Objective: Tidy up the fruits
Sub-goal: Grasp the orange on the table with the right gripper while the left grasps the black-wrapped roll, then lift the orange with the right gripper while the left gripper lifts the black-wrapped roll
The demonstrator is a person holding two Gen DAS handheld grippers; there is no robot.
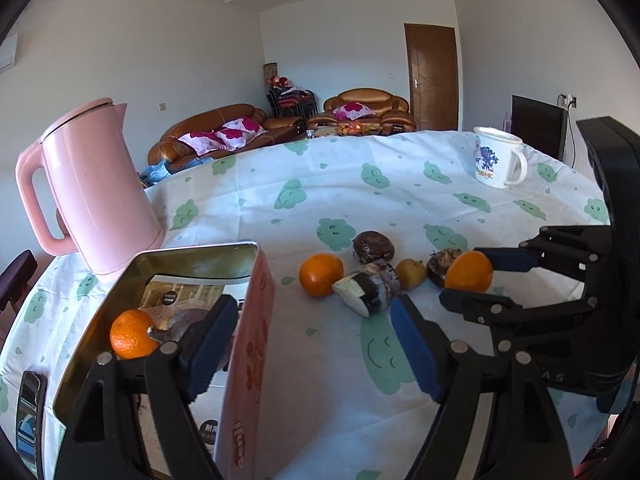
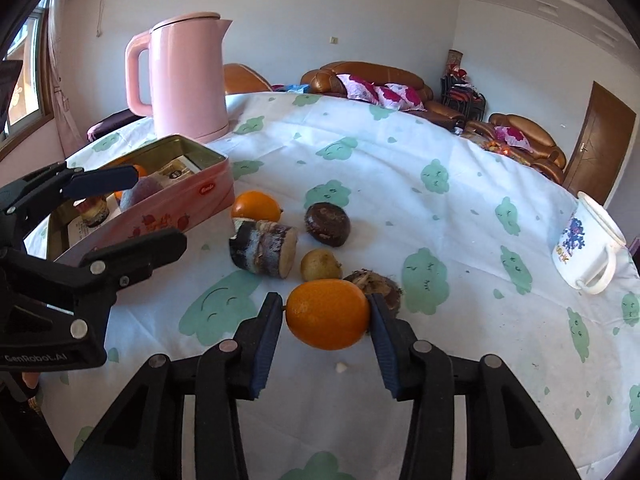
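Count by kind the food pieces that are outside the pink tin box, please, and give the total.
Orange: 2
Dark brown round piece: 2
Cut stalk piece: 1
Small yellow-green fruit: 1
Total: 6

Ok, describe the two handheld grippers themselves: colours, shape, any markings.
Both are black plastic two-finger tools. The left gripper and right gripper each carry long blue ribbed pads on angular black linkage arms joined by round silver rivets. White lettering reading GenRobot.AI shows on the left gripper's body in the right wrist view. No cables or sleeves are visible.
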